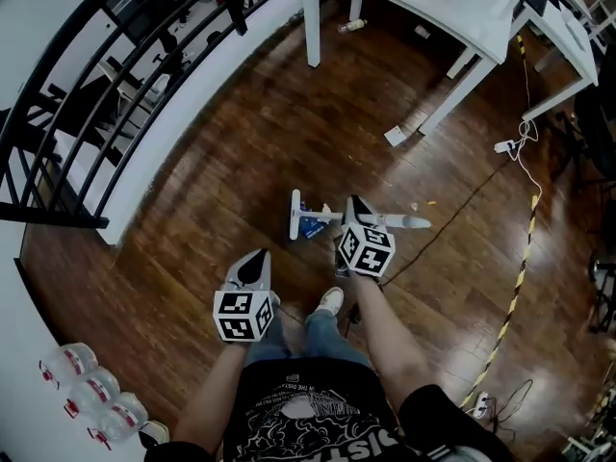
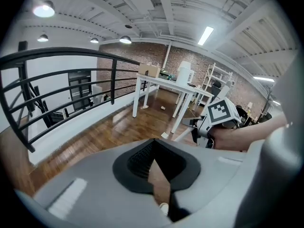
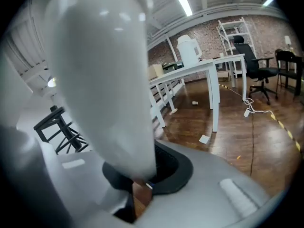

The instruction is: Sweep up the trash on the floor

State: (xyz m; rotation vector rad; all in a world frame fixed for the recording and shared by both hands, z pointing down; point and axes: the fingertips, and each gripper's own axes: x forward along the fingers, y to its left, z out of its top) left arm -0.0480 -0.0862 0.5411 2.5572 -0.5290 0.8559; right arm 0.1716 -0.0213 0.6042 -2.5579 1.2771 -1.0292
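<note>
1. Left gripper [image 1: 256, 263] is empty, with its jaws drawn together, and points down at the glossy plank floor [image 1: 221, 152].
2. One white broom [image 1: 404, 221] runs left to right just ahead of the person's shoe [image 1: 330, 301]. Its crossbar head is at the left end, with a blue part beneath.
3. Right gripper [image 1: 357, 210] is clamped on the broom's smooth, round handle.
4. One flat paper scrap [image 1: 396, 135] lies well beyond, near a white table leg [image 1: 462, 89].

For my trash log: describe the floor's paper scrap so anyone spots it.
Find the white table at the head view's top. The paper scrap lies on the floor beside its middle leg. It is flat and squarish, unlike the bottle farther back.
</note>
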